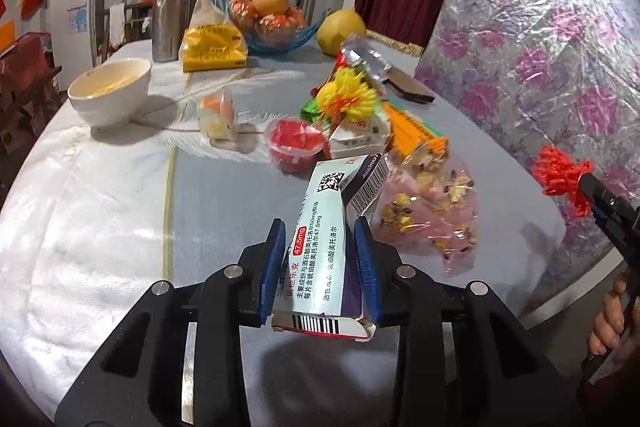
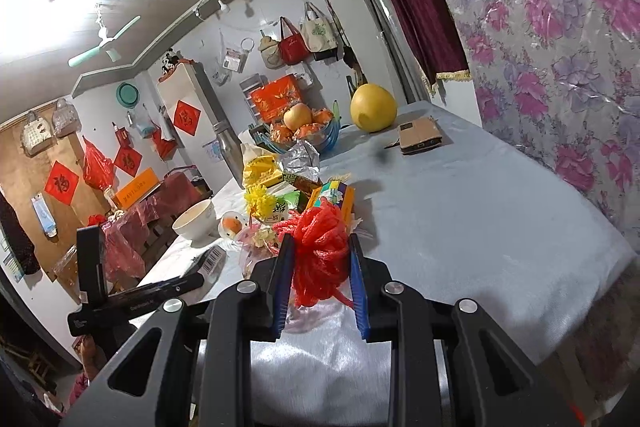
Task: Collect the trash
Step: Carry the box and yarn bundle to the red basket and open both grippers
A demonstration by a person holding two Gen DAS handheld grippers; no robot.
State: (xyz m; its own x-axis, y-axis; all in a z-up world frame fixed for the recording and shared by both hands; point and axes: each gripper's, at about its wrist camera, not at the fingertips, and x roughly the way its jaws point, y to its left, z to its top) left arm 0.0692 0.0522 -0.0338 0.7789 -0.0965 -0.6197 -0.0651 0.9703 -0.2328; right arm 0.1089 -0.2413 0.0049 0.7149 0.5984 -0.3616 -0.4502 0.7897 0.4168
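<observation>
Both grippers are up over the table [image 1: 100, 187] right now, each with something in it. The left gripper [image 1: 320, 251] is angled down toward the tablecloth, and its blue pads [image 1: 276, 259] are pinched on the long sides of a flattened medicine box [image 1: 324, 247] — pale green and purple, with barcodes on the flaps, its far end sticking up and forward past the fingertips. The box is off the cloth, just in front of the heap of wrappers [image 1: 360, 115] in the middle of the table. The right gripper [image 2: 320, 259] sits flatter, pointing across the table toward the fruit bowl [image 2: 308, 135], and its jaws are clamped on a wad of red mesh netting [image 2: 320, 247] that bulges out above and hangs below the pads. From the left camera you can see that same red netting [image 1: 560, 179] held out past the table's right edge, in front of the floral plastic sheet [image 1: 540, 27], with the person's hand [image 1: 608, 315] wrapped round the handle. Still lying on the table: a crinkly bag of sweets [image 1: 432, 211] just right of the box, a red-filled plastic cup [image 1: 296, 143], another small cup [image 1: 218, 115] tipped over, and a white bowl [image 1: 110, 91] further left.
</observation>
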